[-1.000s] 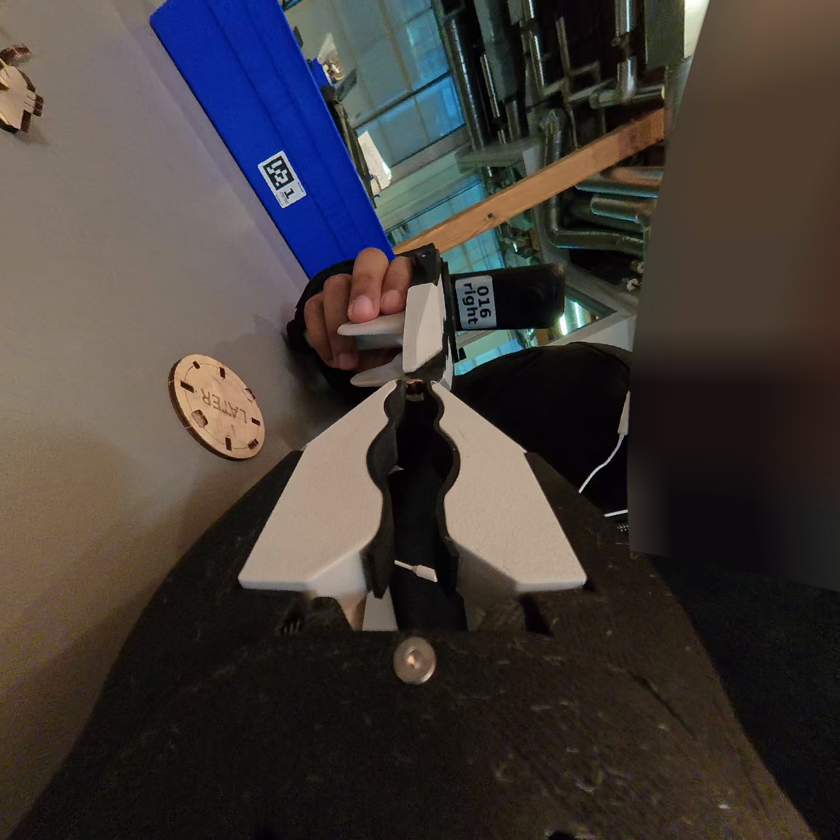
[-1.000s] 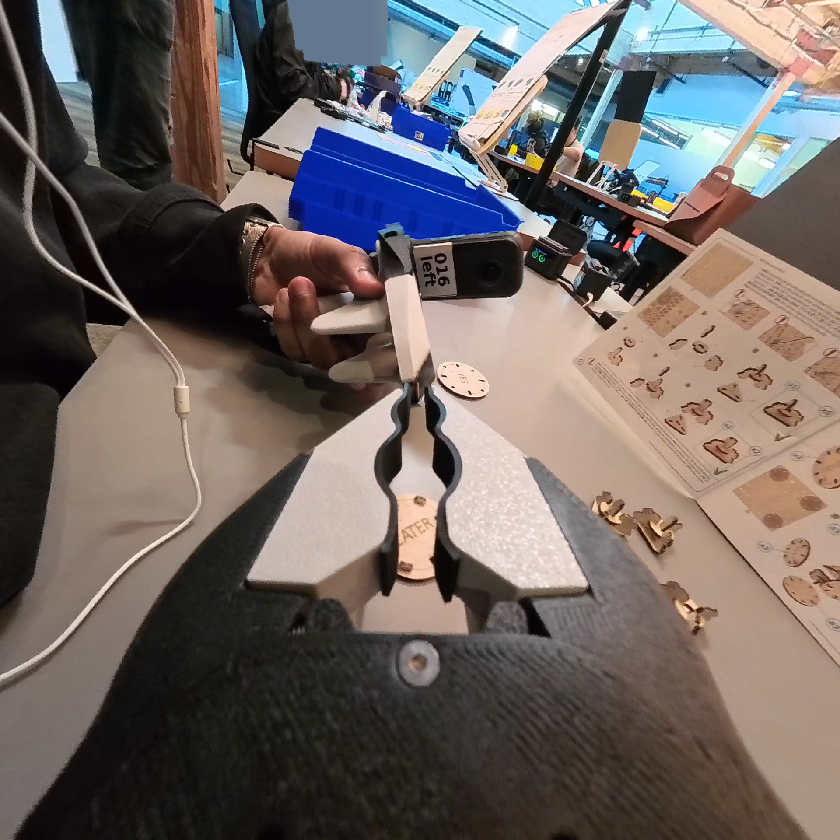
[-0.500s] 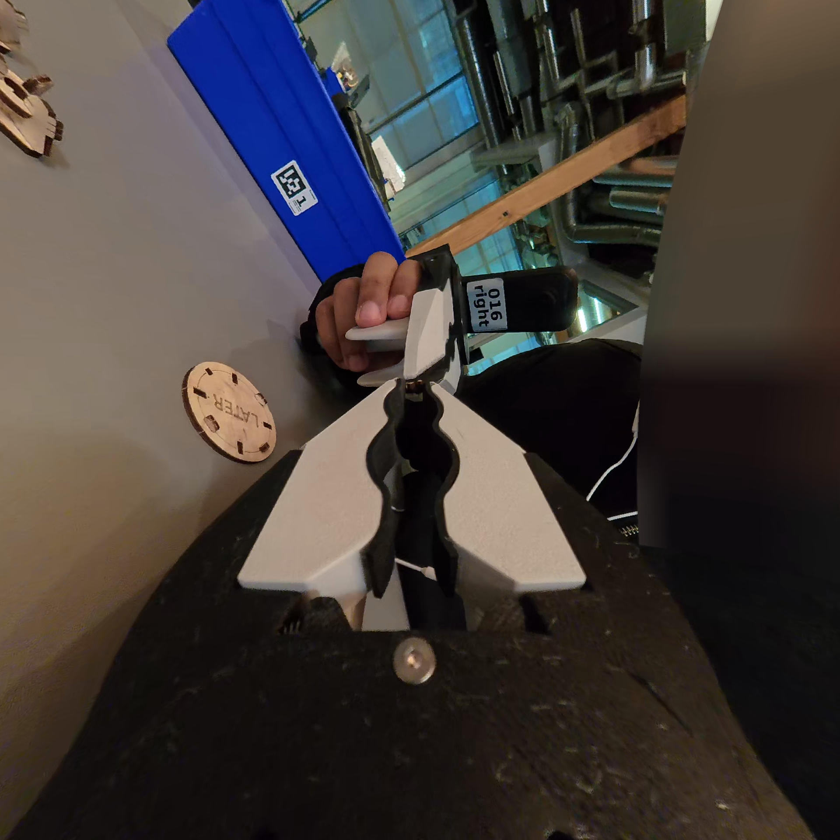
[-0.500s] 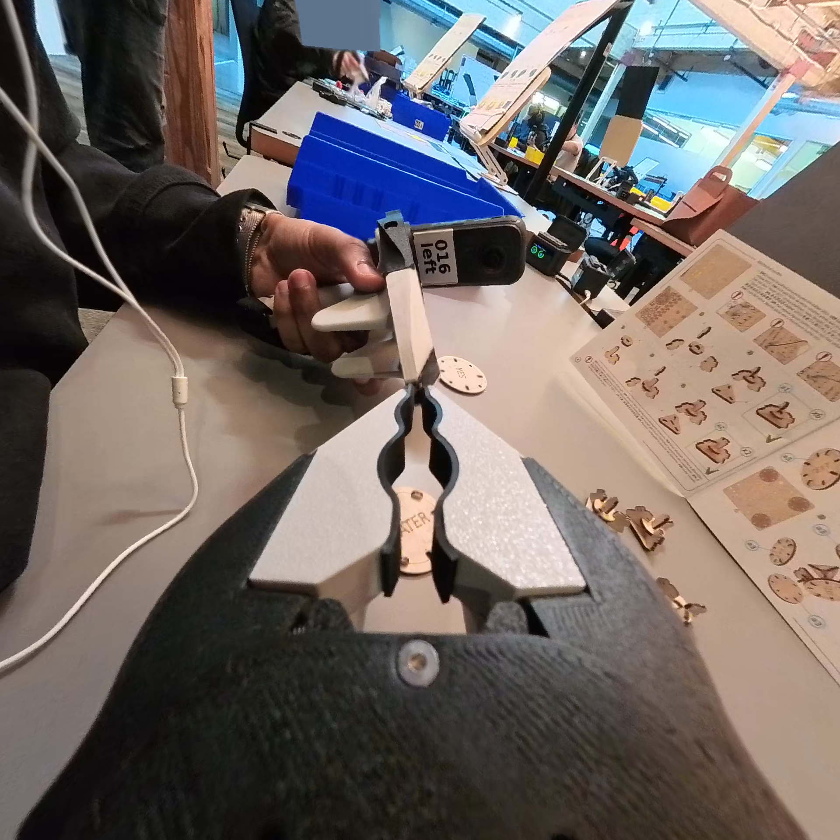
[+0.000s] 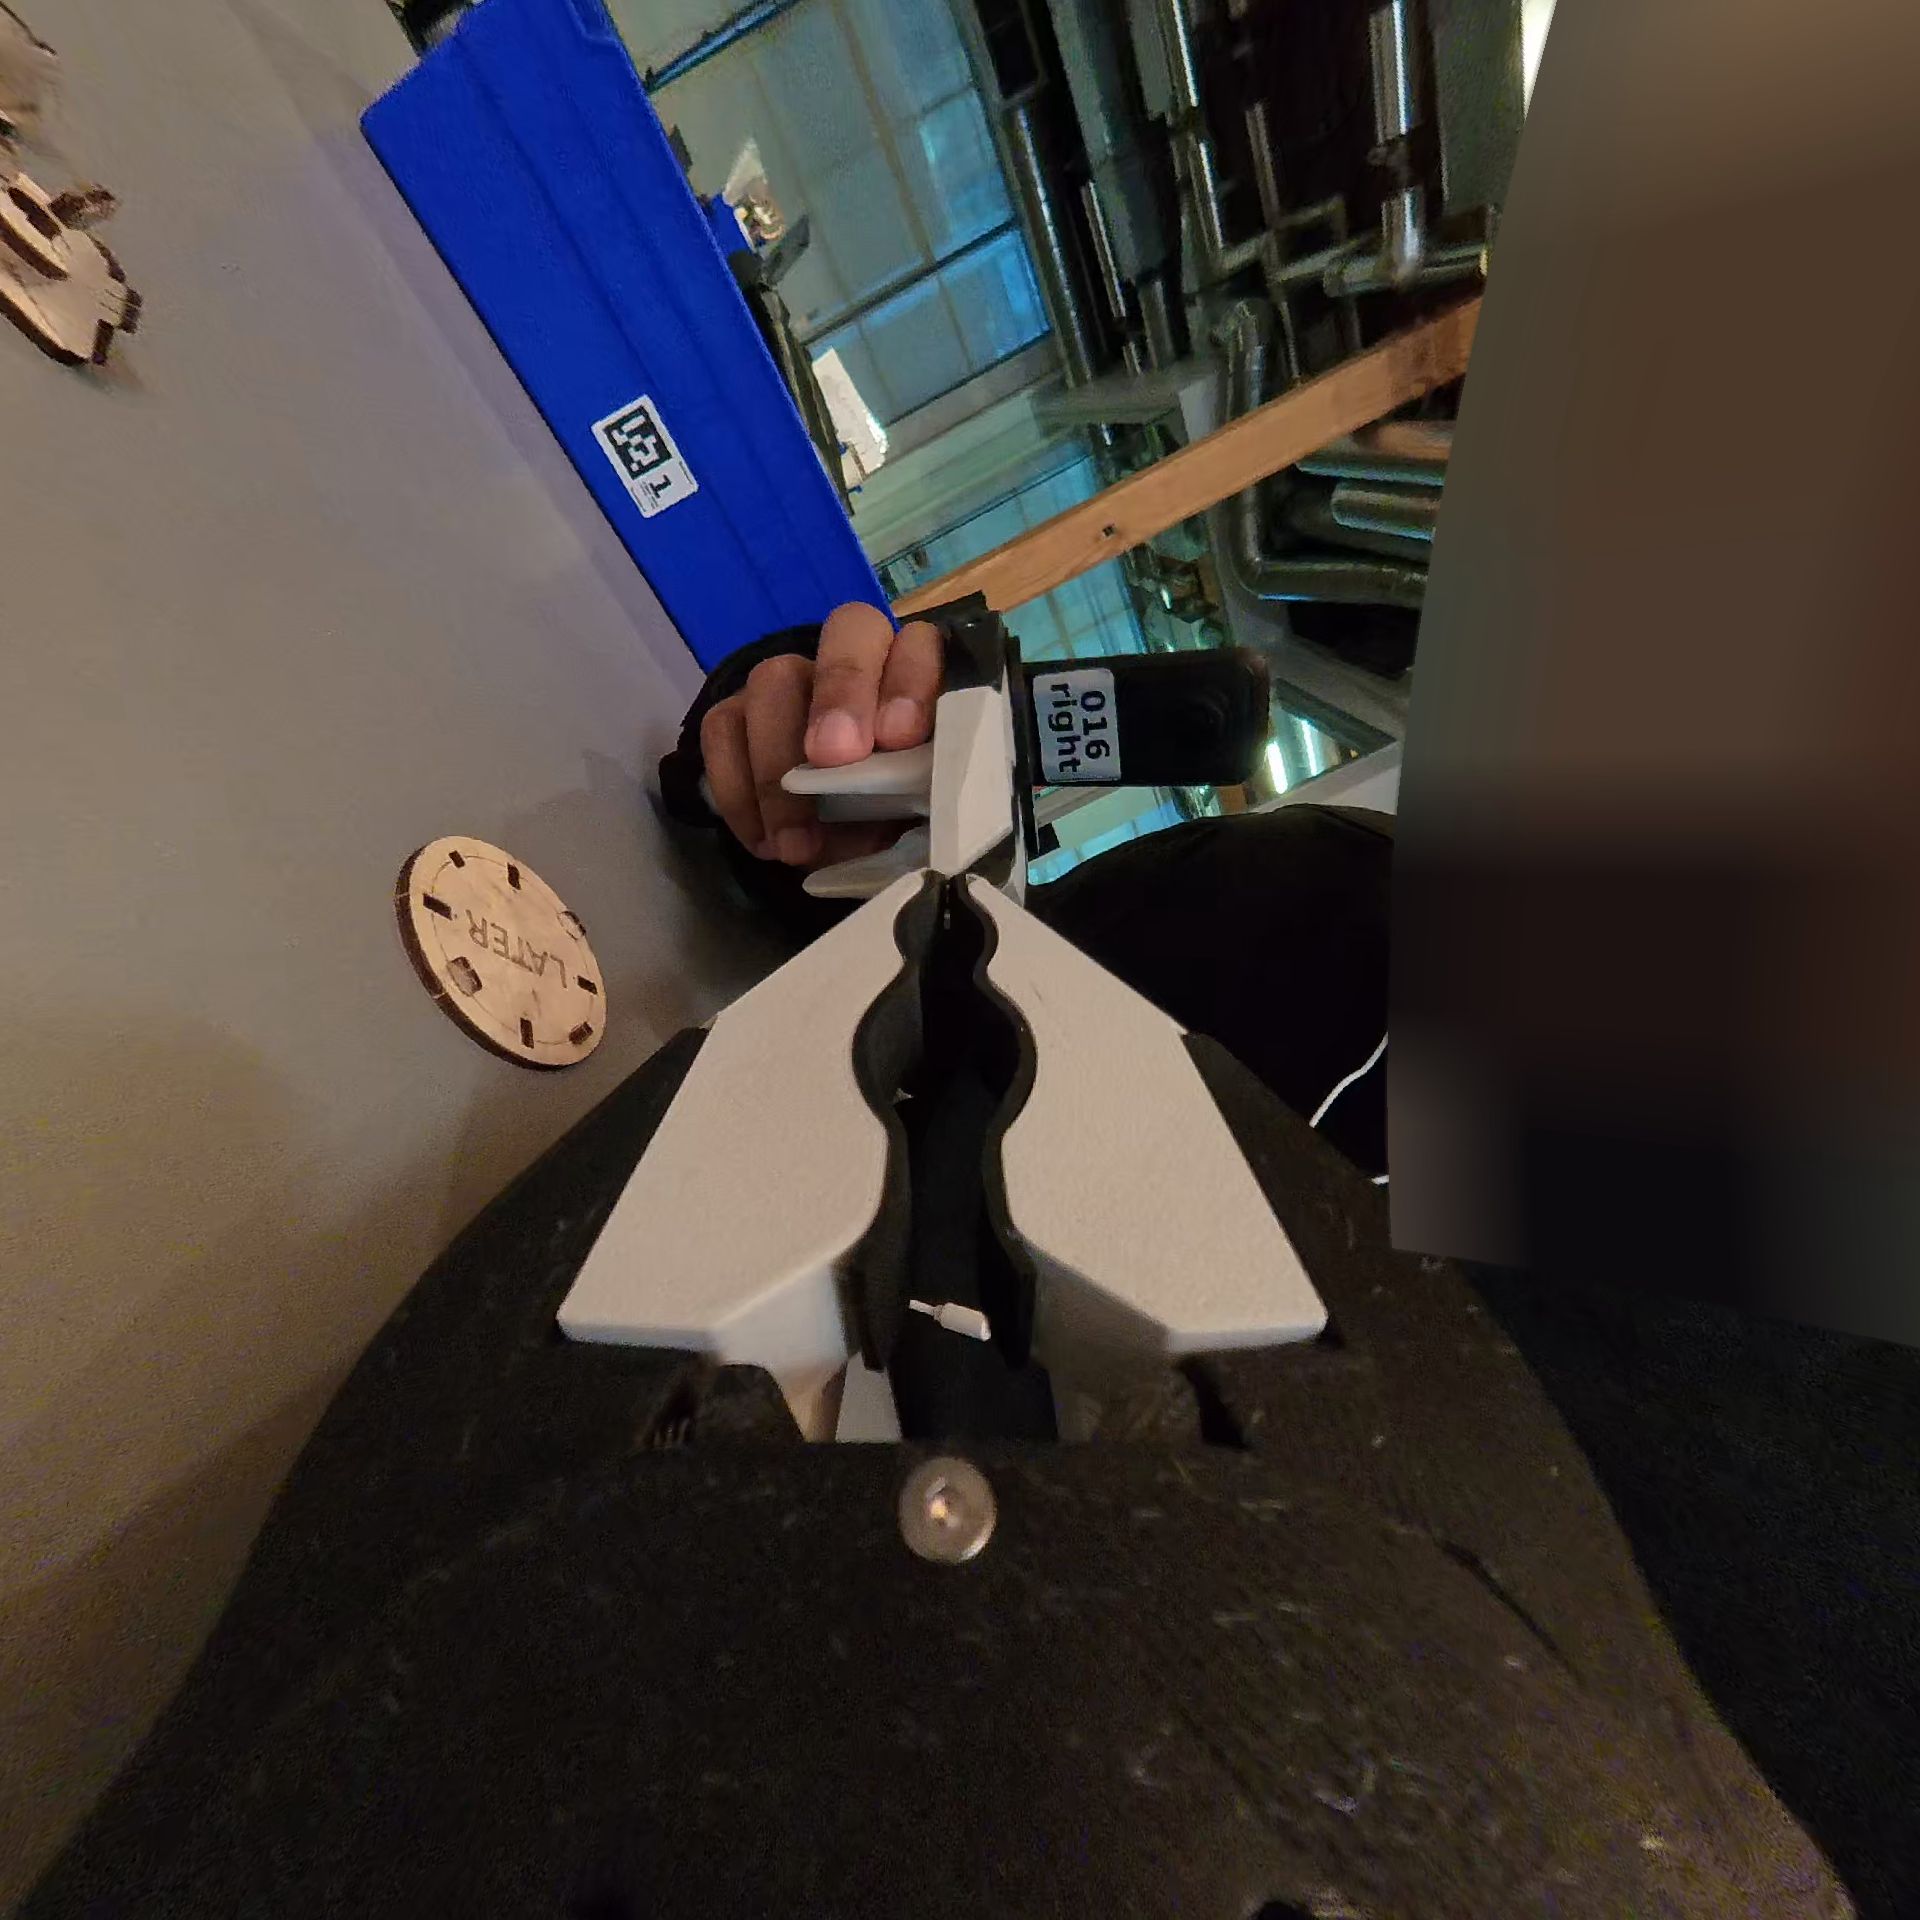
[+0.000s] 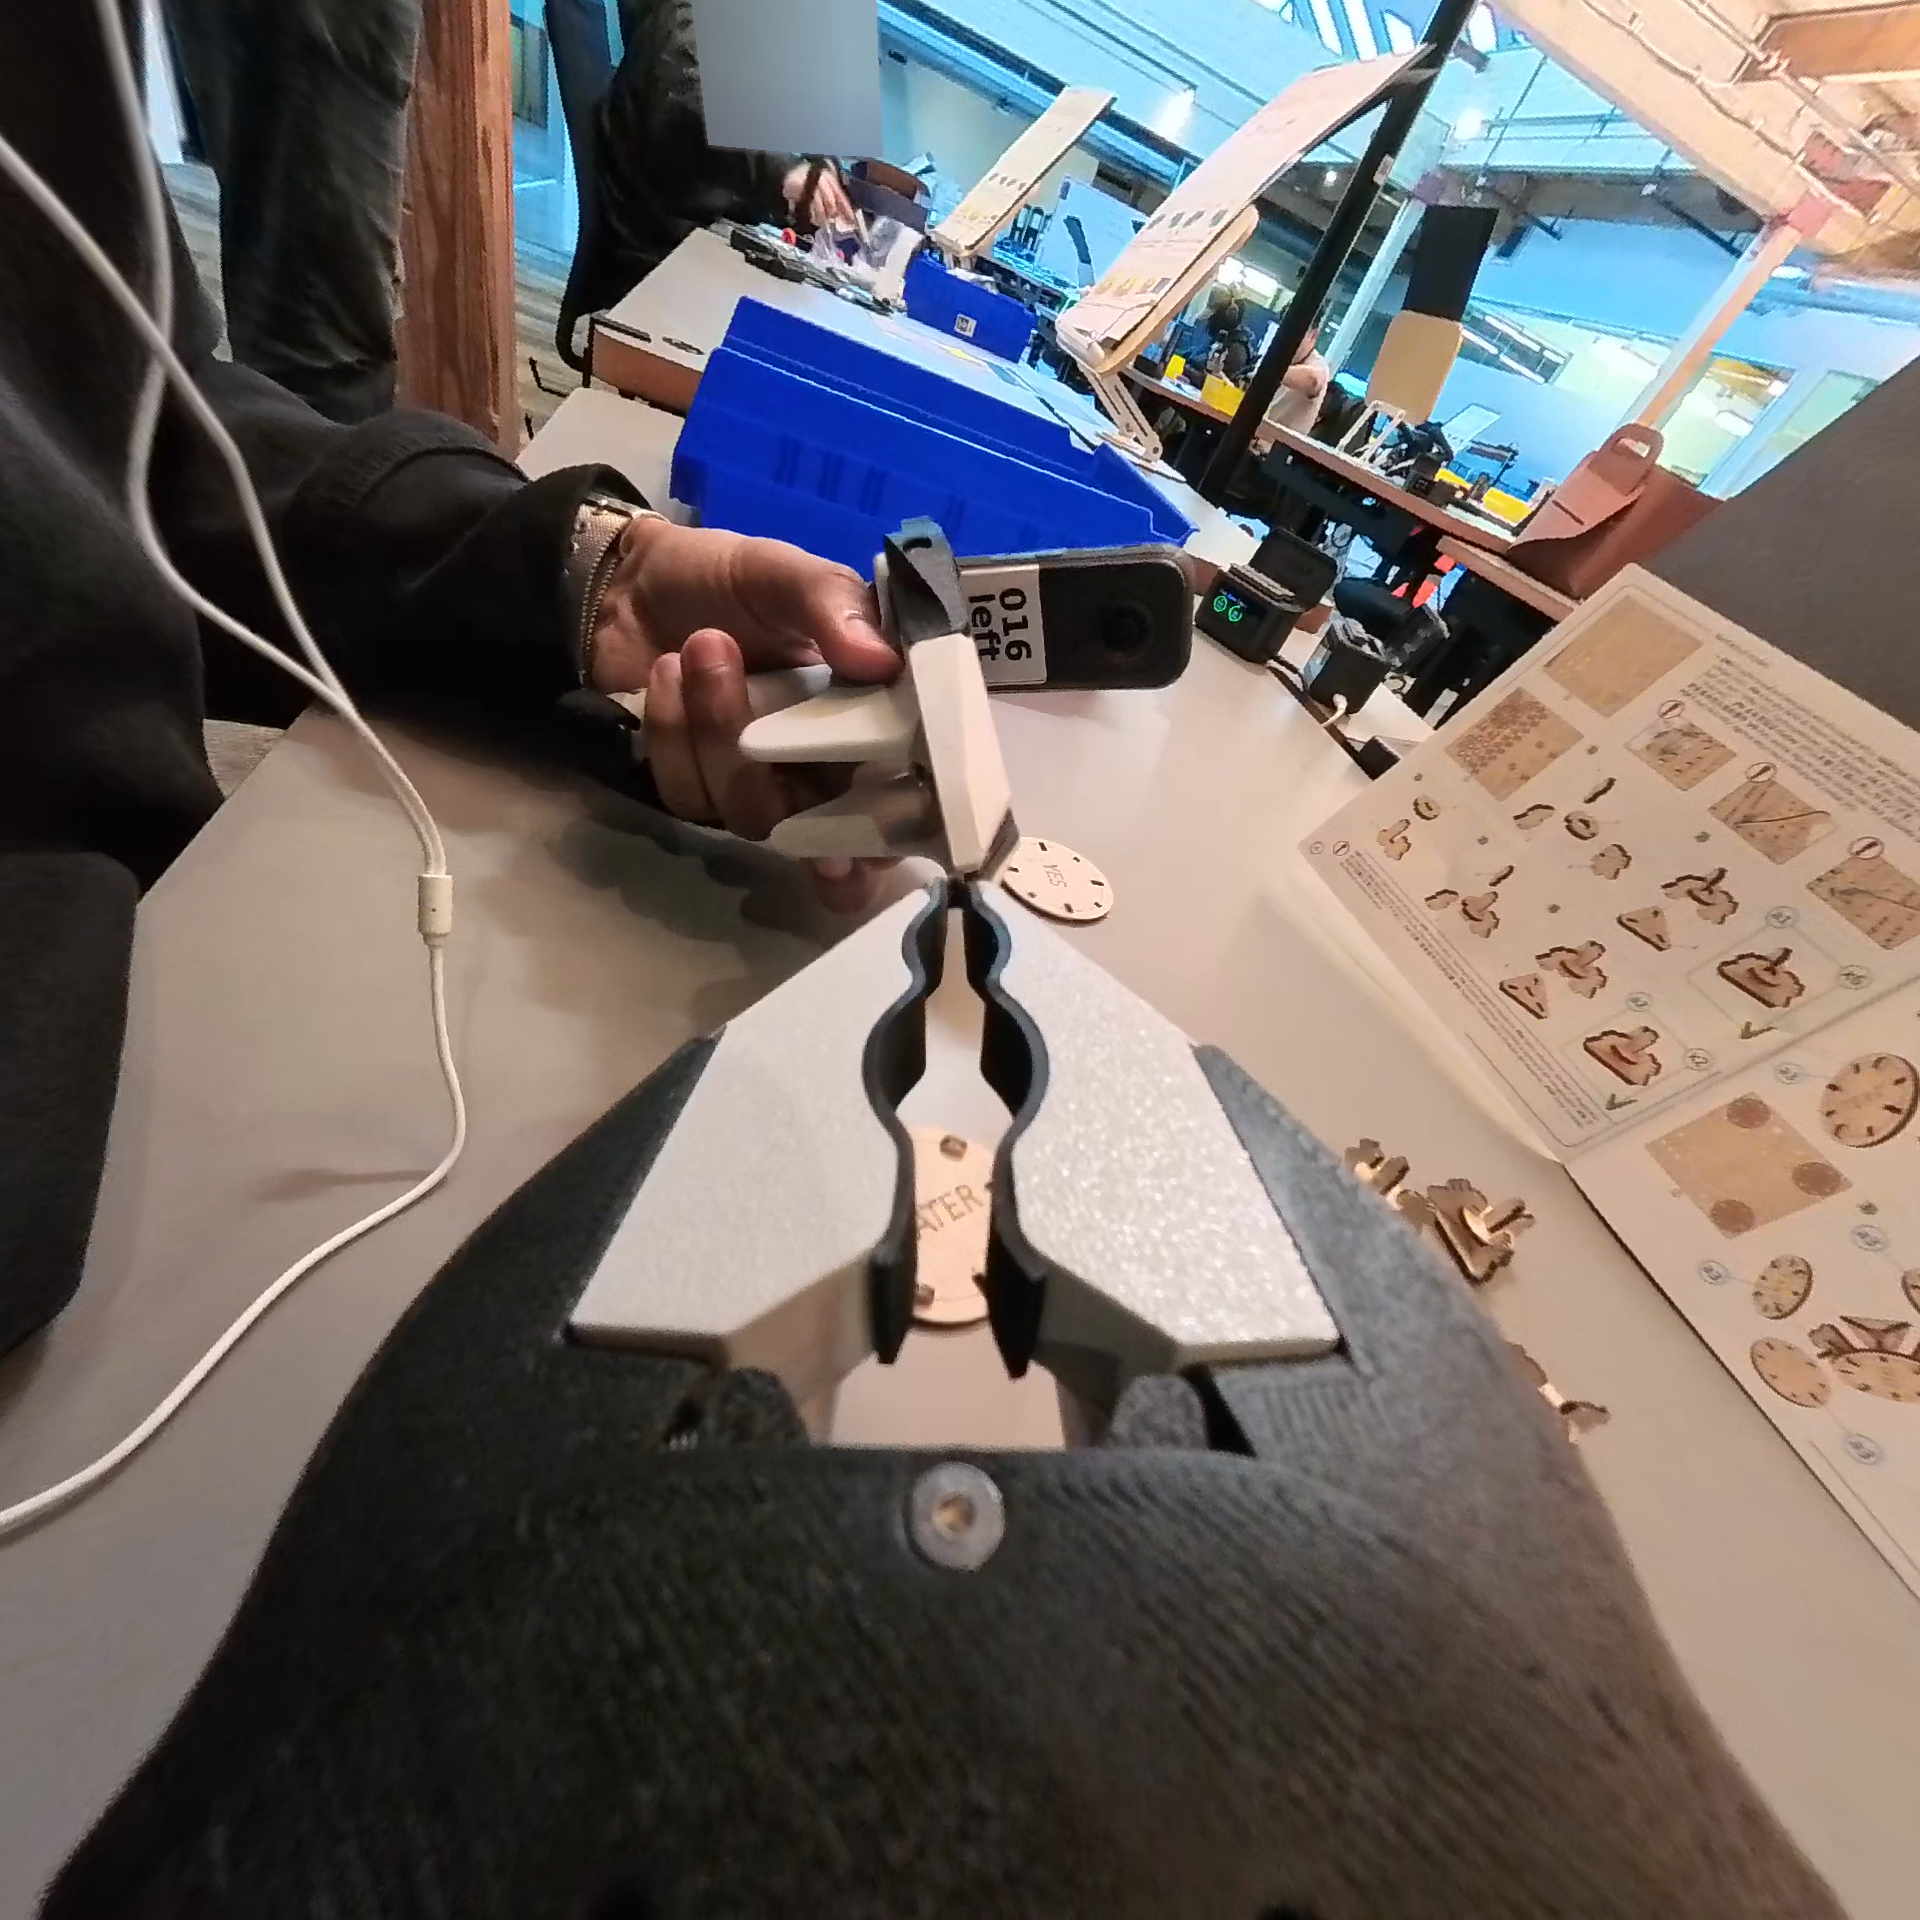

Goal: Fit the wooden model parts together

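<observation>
My left gripper [image 5: 943, 881] and my right gripper [image 6: 956, 896] meet tip to tip above the grey table [image 6: 1195, 790]. Both have their fingertips together. No piece shows plainly between either pair of pads. A thin dark sliver sits just behind the left tips; I cannot tell what it is. The right gripper's white finger [image 5: 971, 779] points down at the left tips. The left gripper's finger [image 6: 961, 748] points down at the right tips. A round wooden disc [image 5: 499, 951] lies on the table under the right gripper and shows through its jaws [image 6: 951, 1236].
A second wooden disc [image 6: 1060, 881] lies just past the tips. A blue bin [image 6: 883, 457] stands behind. An instruction sheet [image 6: 1662, 883] and several small wooden parts [image 6: 1455, 1216] lie at the right. A white cable [image 6: 436, 935] runs at the left. The grippers are tip to tip, or close to it.
A small brown piece stood between the left pads before; it no longer shows there and the left pads have come together. The right pads closed a little earlier. Both grippers stayed tip to tip.
</observation>
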### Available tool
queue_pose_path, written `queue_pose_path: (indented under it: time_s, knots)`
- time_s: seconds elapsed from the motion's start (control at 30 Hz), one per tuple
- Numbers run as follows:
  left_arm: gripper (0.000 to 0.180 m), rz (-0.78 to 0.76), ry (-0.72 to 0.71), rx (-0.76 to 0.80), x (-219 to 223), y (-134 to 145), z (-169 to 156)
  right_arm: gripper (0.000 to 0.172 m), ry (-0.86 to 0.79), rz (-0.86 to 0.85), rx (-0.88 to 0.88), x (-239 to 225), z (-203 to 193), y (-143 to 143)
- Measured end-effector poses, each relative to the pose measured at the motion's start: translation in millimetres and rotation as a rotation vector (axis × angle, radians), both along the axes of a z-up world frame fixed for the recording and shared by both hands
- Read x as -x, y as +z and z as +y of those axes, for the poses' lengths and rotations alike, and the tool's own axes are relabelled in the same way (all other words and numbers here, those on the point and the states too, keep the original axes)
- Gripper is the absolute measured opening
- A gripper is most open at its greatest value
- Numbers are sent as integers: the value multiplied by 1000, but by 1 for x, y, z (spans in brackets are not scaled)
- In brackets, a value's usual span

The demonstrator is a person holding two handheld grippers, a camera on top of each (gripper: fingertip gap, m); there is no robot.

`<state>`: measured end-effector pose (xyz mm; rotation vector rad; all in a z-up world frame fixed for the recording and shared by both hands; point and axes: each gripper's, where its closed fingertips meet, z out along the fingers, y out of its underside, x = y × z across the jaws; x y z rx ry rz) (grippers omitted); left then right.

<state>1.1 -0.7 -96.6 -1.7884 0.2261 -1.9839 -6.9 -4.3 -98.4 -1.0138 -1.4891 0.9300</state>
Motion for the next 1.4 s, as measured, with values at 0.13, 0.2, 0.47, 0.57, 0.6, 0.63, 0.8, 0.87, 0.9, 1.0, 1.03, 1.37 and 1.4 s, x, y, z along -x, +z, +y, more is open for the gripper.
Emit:
queue_pose_path:
  time_s: [0.13,0.2,0.47,0.57,0.6,0.63,0.8,0.87,0.9,1.0,1.03,1.37,1.4]
  knots:
    - [5,-2,-19,2,-2,0,-3,1,1,7,-7,0,-1,1]
    - [8,-10,-34,4,-4,1,-5,1,2,7,-10,0,-1,1]
    - [2,-5,-43,4,-5,0,-6,1,11,6,-28,0,-4,1]
    - [2,-8,-45,7,-5,0,-7,1,13,7,-31,0,-4,1]
    - [2,-8,-45,7,-5,0,-7,1,12,8,-32,0,-4,1]
    - [1,-7,-45,5,-5,0,-7,1,12,8,-31,0,-4,1]
    - [1,-9,-32,5,-3,1,-4,4,5,7,-26,0,-3,0]
    - [1,-10,-25,7,-2,0,-3,6,5,8,-25,-1,-3,0]
    - [1,-8,-24,7,-2,0,-3,6,3,8,-25,-1,-2,0]
    - [1,-3,-28,4,-3,0,-4,6,0,4,-25,-1,-2,0]
    - [1,-2,-28,4,-3,0,-4,6,0,3,-24,-1,-1,0]
    - [1,9,-30,0,-3,-1,-4,2,1,-4,-23,-1,-1,-1]
    - [1,9,-30,0,-3,-2,-4,1,2,-4,-23,-1,-2,-1]
